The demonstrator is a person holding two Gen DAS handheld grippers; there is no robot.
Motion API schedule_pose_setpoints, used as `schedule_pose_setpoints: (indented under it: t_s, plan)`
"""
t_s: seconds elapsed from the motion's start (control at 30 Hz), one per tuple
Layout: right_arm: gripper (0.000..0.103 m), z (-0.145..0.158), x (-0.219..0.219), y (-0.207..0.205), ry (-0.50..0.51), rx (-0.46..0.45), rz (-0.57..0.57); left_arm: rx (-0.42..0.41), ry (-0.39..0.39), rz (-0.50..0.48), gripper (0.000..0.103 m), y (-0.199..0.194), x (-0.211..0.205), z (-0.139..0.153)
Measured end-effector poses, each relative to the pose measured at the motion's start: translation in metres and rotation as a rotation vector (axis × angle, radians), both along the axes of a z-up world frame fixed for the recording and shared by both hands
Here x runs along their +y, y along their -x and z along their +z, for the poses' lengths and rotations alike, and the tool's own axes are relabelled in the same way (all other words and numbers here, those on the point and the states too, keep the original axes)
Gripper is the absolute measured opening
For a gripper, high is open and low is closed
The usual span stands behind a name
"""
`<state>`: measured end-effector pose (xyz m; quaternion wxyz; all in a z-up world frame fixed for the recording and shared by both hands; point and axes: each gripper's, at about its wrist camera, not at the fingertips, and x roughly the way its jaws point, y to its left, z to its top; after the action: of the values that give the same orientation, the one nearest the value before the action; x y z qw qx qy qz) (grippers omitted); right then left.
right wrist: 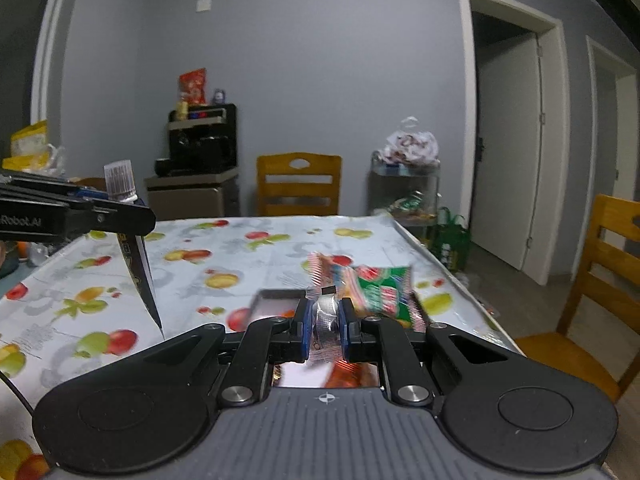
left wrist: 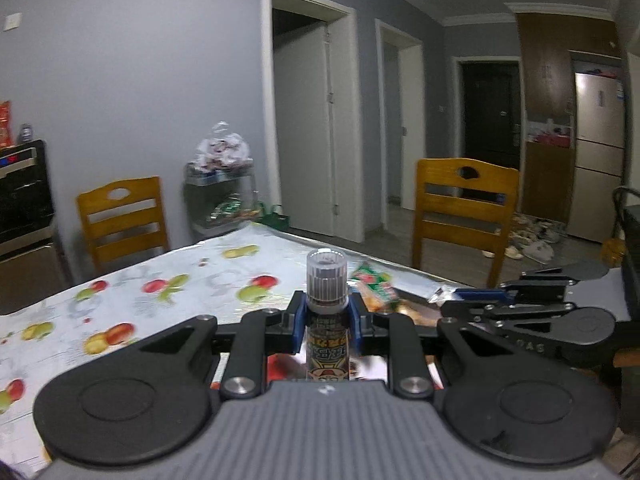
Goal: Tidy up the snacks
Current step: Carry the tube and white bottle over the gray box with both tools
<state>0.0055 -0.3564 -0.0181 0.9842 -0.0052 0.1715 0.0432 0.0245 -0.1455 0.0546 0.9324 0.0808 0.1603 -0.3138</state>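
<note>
My left gripper (left wrist: 326, 316) is shut on the neck of a dark printed spout pouch (left wrist: 326, 354), whose clear ribbed cap (left wrist: 326, 276) stands up above the blue pads. In the right wrist view that pouch (right wrist: 138, 268) hangs from the left gripper (right wrist: 124, 210) over the table's left side. My right gripper (right wrist: 325, 316) is shut on the silvery crimped edge of a green and red snack packet (right wrist: 384, 288), blurred and lifted above the table. The same packet (left wrist: 374, 284) shows beside the right gripper (left wrist: 460, 298) in the left wrist view.
A fruit-print cloth covers the table (right wrist: 224, 248). A shiny dark flat item (right wrist: 276, 300) lies just past my right fingers. Wooden chairs (right wrist: 298, 184) (left wrist: 464, 216) stand at the far side and right. A wire rack with bagged snacks (right wrist: 406, 176) and a black appliance (right wrist: 200, 144) stand by the wall.
</note>
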Motion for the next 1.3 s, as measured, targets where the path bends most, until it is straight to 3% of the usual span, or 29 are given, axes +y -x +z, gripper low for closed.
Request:
schedule_pose_setpoints:
  t_s: [0.33, 0.63, 1.3]
  plan:
    - [0.016, -0.018, -0.016, 0.005, -0.027, 0.067, 0.029, 0.116, -0.015, -0.134, 0.019, -0.004, -0.053, -0.015]
    - [0.016, -0.032, -0.018, 0.003, -0.073, 0.124, 0.065, 0.229, -0.066, -0.134, 0.019, -0.022, -0.075, -0.042]
    - [0.017, -0.051, -0.011, -0.020, 0.004, 0.193, 0.006, 0.243, -0.153, -0.061, 0.019, -0.073, -0.125, -0.078]
